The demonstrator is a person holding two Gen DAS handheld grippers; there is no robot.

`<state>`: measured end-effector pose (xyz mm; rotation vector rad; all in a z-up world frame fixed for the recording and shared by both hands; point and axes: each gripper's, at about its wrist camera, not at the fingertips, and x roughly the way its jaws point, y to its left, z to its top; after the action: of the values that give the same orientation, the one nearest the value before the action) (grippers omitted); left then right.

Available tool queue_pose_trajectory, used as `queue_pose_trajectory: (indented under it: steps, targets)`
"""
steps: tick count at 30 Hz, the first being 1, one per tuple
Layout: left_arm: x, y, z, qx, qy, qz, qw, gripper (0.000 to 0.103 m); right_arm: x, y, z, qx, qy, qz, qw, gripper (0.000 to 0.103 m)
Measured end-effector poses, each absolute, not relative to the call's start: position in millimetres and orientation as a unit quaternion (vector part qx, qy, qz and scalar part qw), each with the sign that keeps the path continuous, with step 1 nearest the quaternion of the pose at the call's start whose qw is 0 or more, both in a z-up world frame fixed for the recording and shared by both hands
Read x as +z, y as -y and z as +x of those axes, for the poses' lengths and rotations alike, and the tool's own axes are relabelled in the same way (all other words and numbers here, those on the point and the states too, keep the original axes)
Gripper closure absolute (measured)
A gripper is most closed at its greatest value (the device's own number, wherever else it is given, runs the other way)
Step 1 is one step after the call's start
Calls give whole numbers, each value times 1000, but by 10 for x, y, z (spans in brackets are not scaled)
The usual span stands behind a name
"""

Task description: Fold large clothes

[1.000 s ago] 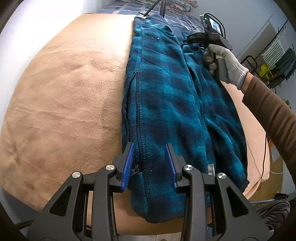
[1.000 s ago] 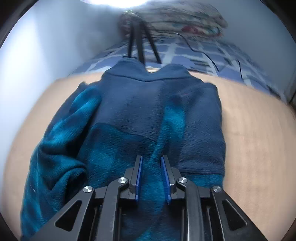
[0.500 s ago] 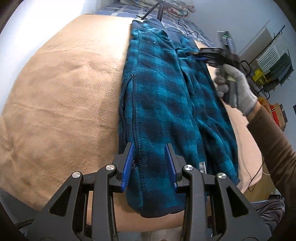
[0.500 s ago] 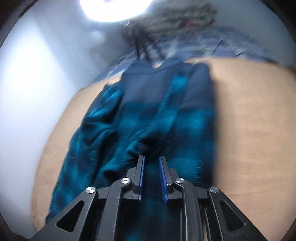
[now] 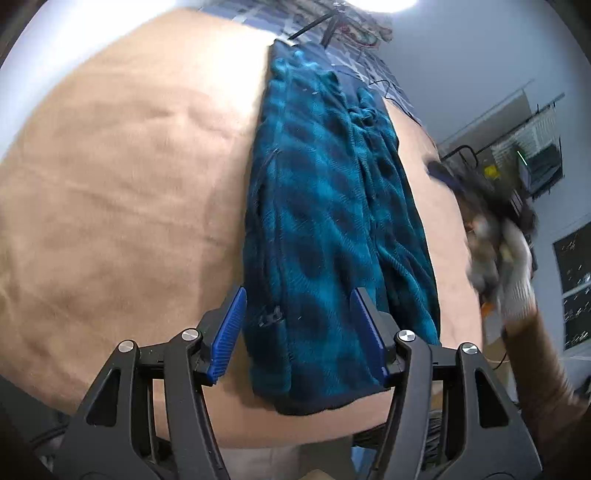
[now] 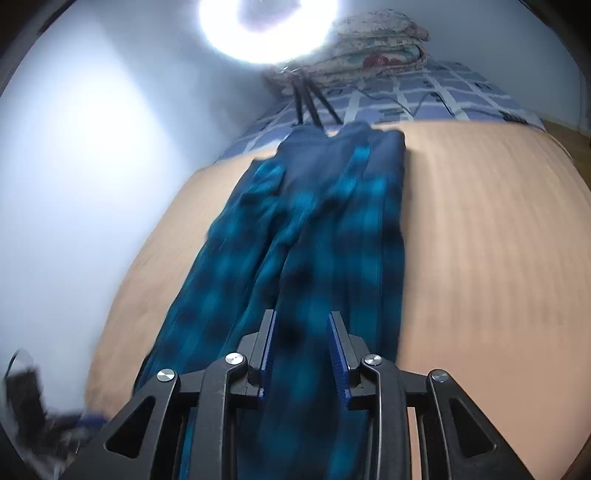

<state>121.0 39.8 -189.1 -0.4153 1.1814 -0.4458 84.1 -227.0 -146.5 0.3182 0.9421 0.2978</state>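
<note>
So the blue plaid fleece [image 5: 332,221] is lying folded into a long narrow strip down the middle of the tan blanket [image 5: 129,184] on the bed, collar end at the far side by the black tripod legs [image 6: 310,103], hem end at the near edge. The left gripper [image 5: 299,332] hangs over that near hem end with its jaws opening, spread about as wide as the strip's left half; the fleece shows between the blue pads but they aren't pressing on it, so nothing is held. The right gripper [image 6: 303,350] is also above the fleece, looking down its length, jaws opening with a modest gap and no cloth pinched in them. In the left wrist view you can see the right hand [image 5: 506,258] in a light knit glove off to the right of the strip, very blurred. Beyond the blanket there's a blue checked sheet [image 6: 424,96] with a stack of folded floral quilts [image 6: 376,40], and a bright ring light [image 6: 269,29] overhead.
</note>
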Motion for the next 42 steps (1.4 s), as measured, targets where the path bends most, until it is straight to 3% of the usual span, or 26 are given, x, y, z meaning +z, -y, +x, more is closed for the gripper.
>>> queue_pose_trajectory:
  steps: [9, 11, 12, 13, 15, 20, 25, 27, 32, 33, 36, 37, 39, 41, 42]
  targets:
    - [-2436, -392, 1152, -231, -610, -259, 712, 43, -1653, 1669, -537, 157, -474, 111, 859, 75]
    - [-2576, -365, 1115, -228, -620, -275, 699, 57, -1761, 1522, -667, 161, -480, 110, 856, 75]
    - [-2619, -328, 1091, -233, -622, -278, 694, 84, -1814, 1470, -710, 162, -481, 114, 854, 75]
    - [-2616, -295, 1081, -233, -620, -266, 700, 90, -1864, 1425, -738, 162, -484, 117, 852, 76]
    - [-2522, -288, 1038, -233, -607, -253, 716, 93, -1958, 1290, -775, 165, -492, 120, 847, 77]
    - [-2426, -378, 926, -221, -595, -211, 744, 94, -2130, 908, -965, 194, -516, 21, 834, 77]
    - [-2443, -340, 913, -221, -591, -202, 749, 93, -1902, 1119, -960, 221, -506, 43, 833, 77]
    - [-2397, -347, 896, -225, -588, -203, 750, 90, -1737, 1260, -980, 215, -478, 59, 849, 70]
    - [-2393, -414, 875, -228, -586, -211, 749, 90, -1750, 1423, -894, 172, -470, 93, 861, 71]
    - [-2400, -430, 881, -229, -585, -211, 749, 87, -1839, 1381, -888, 178, -478, 97, 855, 72]
    - [-2416, -495, 893, -226, -578, -225, 751, 55, -2066, 1077, -905, 204, -503, 74, 837, 72]
    - [-2433, -504, 903, -222, -575, -229, 753, 54, -2171, 939, -944, 192, -508, 38, 839, 71]
    - [-2501, -461, 922, -227, -586, -227, 744, 54, -2149, 854, -982, 190, -499, -1, 846, 71]
    - [-2567, -403, 915, -242, -595, -231, 731, 56, -2041, 985, -951, 201, -517, 30, 831, 72]
    - [-2572, -366, 895, -249, -597, -225, 729, 69, -1988, 1057, -965, 204, -518, 40, 830, 71]
